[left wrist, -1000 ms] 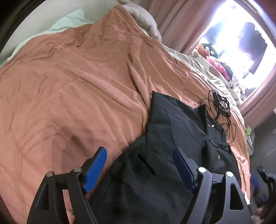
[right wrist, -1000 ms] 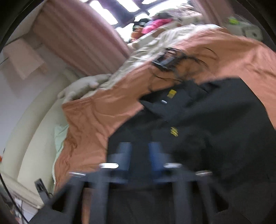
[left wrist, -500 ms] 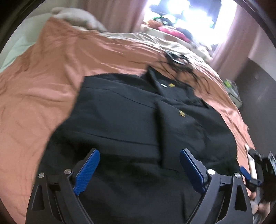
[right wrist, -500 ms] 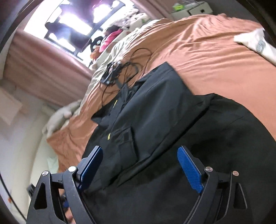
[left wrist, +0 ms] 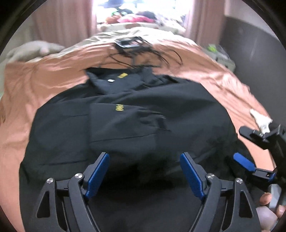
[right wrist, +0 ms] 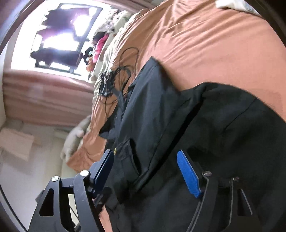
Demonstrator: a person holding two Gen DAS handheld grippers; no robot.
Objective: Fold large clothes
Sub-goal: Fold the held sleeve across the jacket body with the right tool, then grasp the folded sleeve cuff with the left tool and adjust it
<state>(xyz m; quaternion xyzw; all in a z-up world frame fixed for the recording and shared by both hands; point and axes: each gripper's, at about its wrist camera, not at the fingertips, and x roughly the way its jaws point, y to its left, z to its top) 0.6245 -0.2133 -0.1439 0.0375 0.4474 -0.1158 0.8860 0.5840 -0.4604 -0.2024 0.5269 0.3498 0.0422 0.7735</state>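
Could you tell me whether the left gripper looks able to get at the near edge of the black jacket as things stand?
Probably yes: the left gripper hangs over the black jacket, jaws apart though closing, nothing between them, and only cloth lies ahead.

Left wrist cam: above the near hem of the black jacket (left wrist: pixel 125 128), tilted down, facing the window (left wrist: pixel 141 10). Right wrist cam: rolled sideways, close over the jacket. Shared: jacket, cable bundle (right wrist: pixel 114 80), orange bedspread (left wrist: pixel 44 75).
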